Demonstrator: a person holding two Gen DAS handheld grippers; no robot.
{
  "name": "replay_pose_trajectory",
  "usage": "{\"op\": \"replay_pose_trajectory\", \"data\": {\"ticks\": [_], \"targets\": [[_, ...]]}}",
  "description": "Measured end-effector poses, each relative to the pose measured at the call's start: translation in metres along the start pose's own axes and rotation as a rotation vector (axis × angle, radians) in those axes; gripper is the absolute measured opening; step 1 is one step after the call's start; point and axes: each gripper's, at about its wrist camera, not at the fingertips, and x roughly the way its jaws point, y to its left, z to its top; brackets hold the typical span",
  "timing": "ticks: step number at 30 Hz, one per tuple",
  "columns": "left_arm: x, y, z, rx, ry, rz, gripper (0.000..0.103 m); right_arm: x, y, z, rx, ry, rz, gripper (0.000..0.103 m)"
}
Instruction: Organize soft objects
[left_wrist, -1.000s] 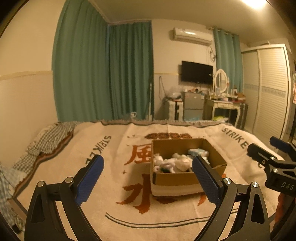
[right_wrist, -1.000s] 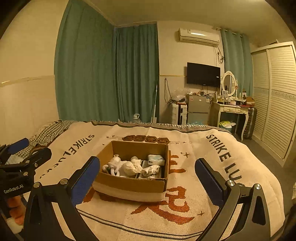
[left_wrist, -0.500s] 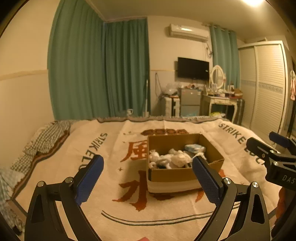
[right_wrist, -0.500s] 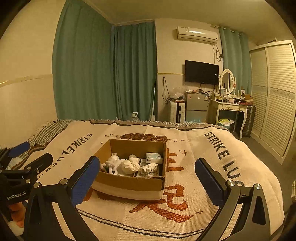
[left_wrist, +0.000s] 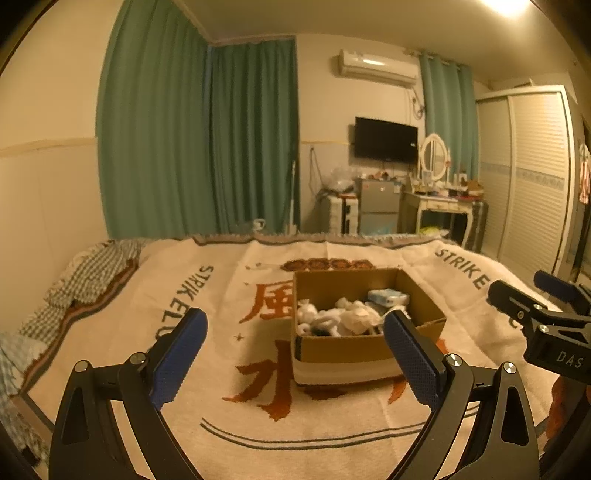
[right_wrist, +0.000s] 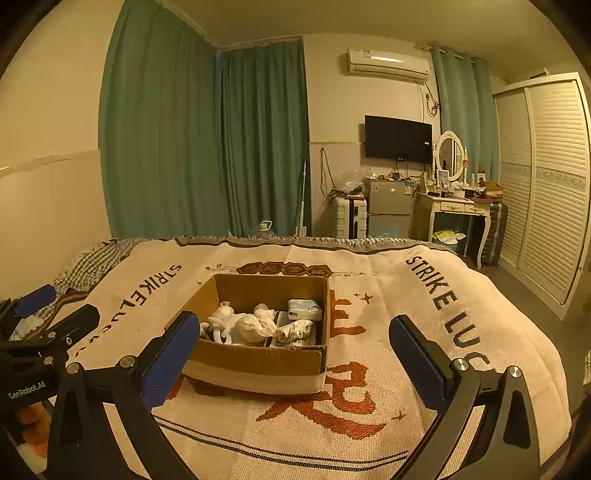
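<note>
Cream blanket (right_wrist: 388, 295) under cardboard box (right_wrist: 258, 365)

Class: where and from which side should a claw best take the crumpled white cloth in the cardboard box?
Probably pinch the raised bunched top of the crumpled white cloth, coming from above: the cardboard box walls block sideways approaches, and that crest sits clear of neighbouring items.
</note>
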Motion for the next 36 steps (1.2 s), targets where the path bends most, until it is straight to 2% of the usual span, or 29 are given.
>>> {"op": "replay_pose_trajectory", "data": {"ticks": [36], "targets": [[-0.0004, -0.0029, -0.0033, 0.009, 0.01, 0.018, 0.098, 0.0012, 0.0003, -0.0055, 0.005, 0.01, 0.002, 0.103]]}}
